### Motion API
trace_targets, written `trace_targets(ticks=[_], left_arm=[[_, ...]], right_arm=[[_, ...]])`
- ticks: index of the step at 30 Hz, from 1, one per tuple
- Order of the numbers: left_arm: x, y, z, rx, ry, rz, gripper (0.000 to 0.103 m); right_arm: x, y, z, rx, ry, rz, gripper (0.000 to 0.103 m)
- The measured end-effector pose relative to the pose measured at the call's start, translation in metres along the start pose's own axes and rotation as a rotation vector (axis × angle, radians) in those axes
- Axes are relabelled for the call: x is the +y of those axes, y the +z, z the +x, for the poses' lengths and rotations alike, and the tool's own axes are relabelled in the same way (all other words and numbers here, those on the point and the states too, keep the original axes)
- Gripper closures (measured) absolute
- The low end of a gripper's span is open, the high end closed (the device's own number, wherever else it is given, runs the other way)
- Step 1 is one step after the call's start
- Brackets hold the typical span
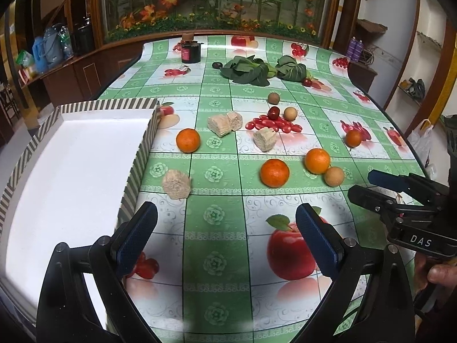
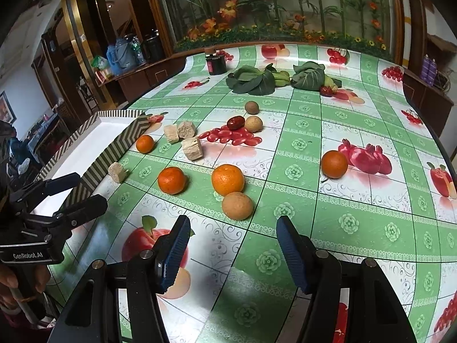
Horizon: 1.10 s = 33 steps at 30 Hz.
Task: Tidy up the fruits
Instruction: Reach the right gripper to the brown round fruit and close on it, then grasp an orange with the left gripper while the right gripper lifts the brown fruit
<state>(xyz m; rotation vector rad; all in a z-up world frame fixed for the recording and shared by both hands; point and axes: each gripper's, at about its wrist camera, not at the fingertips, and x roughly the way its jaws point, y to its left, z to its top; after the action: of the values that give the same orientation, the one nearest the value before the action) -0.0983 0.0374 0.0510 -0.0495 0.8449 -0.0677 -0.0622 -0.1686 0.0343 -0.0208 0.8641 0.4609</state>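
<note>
Several oranges lie loose on the fruit-print tablecloth, among them one mid-table and one touching a tan round fruit. Two more tan fruits and a dark red fruit sit farther back. My left gripper is open above the cloth beside the white box, nothing between its fingers. My right gripper is open and empty too, just short of the tan fruit and the orange. Each gripper shows in the other's view, the right gripper and the left gripper.
The striped-rim box takes up the table's left side and holds nothing. Beige fibrous chunks lie among the fruit. Leafy greens and a black jar stand at the far end. A hand grips the right tool.
</note>
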Motion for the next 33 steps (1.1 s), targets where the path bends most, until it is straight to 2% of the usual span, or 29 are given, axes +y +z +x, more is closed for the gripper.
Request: trace_targets(ticks=[10,14,22,28,30,33], left_arm=[[-0.004,-0.001,0.003,0.009,-0.008,0.001,0.004],[-0.005,0.0,0.007,0.017,-0.015,0.0,0.004],[-0.009,0.002,0.013,0.028,-0.018,0.008,0.004],[-0.016,0.006,0.021,0.038,-0.021,0.017,0.004],[-0.019,0.008,0.025,0.05,-0.024,0.023,0.004],[-0.022,0.014,0.033,0.065,-0.027,0.028,0.004]], right_arm=[[-0.005,-0.001,0.01,0.016,-0.002,0.013,0.041],[-0.006,0.002,0.017,0.025,0.002,0.004,0.049],[-0.004,0.007,0.027,0.041,0.002,-0.024,0.054],[-0.004,0.013,0.038,0.062,0.004,-0.056,0.065],[-0.004,0.014,0.043,0.073,0.009,-0.072,0.073],[-0.003,0.013,0.046,0.077,0.006,-0.088,0.074]])
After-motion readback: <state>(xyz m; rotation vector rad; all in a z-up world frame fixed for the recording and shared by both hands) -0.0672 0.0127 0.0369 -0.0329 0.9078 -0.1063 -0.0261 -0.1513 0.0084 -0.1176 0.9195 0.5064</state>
